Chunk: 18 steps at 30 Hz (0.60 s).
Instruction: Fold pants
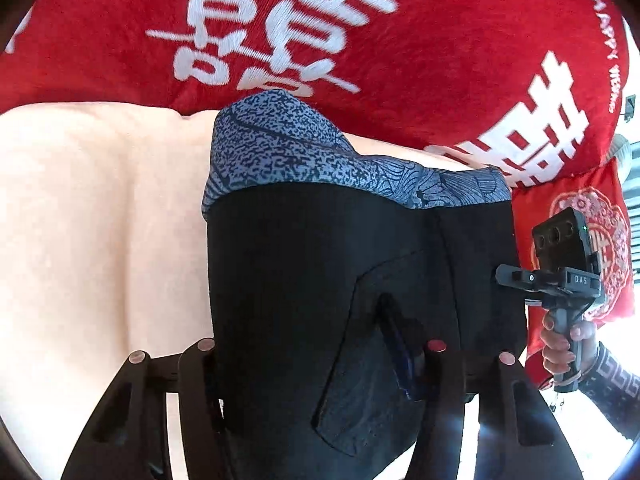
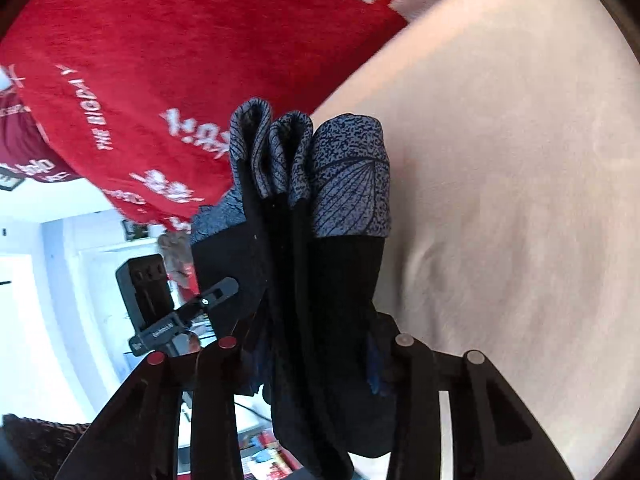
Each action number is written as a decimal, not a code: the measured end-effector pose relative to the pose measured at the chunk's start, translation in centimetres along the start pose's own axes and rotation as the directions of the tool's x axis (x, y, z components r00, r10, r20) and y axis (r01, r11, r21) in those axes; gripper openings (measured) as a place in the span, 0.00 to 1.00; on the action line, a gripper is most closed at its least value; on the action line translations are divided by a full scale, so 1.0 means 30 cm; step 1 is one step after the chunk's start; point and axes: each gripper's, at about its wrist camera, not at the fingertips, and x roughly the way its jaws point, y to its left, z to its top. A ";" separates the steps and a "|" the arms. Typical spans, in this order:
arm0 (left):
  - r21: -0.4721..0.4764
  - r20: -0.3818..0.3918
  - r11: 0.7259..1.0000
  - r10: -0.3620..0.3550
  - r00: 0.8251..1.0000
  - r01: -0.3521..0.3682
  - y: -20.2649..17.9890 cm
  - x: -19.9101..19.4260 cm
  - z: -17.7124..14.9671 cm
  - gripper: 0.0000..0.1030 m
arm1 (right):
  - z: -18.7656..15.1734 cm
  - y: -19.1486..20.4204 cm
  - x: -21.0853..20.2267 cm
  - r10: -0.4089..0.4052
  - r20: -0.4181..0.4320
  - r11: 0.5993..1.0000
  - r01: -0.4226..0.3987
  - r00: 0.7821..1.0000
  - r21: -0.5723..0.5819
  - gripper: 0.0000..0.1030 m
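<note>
The pants (image 1: 320, 280) are black with a blue-grey patterned waistband (image 1: 304, 152). They hang folded over, held up above a cream bed sheet (image 1: 88, 220). My left gripper (image 1: 320, 364) is shut on the pants near a back pocket. My right gripper (image 2: 316, 356) is shut on the bunched layers of the pants (image 2: 320, 264), whose waistband folds (image 2: 312, 160) point away from me. The right gripper also shows in the left wrist view (image 1: 516, 276), at the pants' right edge. The left gripper shows in the right wrist view (image 2: 224, 288).
A red blanket with white characters (image 1: 360, 40) lies behind the pants on the bed. A red cushion (image 1: 584, 240) sits at the right. The cream sheet (image 2: 520, 200) spreads to the right in the right wrist view. A white room with furniture (image 2: 60, 280) shows at the left.
</note>
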 end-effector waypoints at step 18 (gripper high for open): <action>-0.006 -0.066 1.000 0.010 0.998 -0.011 0.144 0.037 -0.360 0.77 | -0.411 -0.054 0.093 -0.076 0.029 0.997 0.075 0.997 0.020 0.45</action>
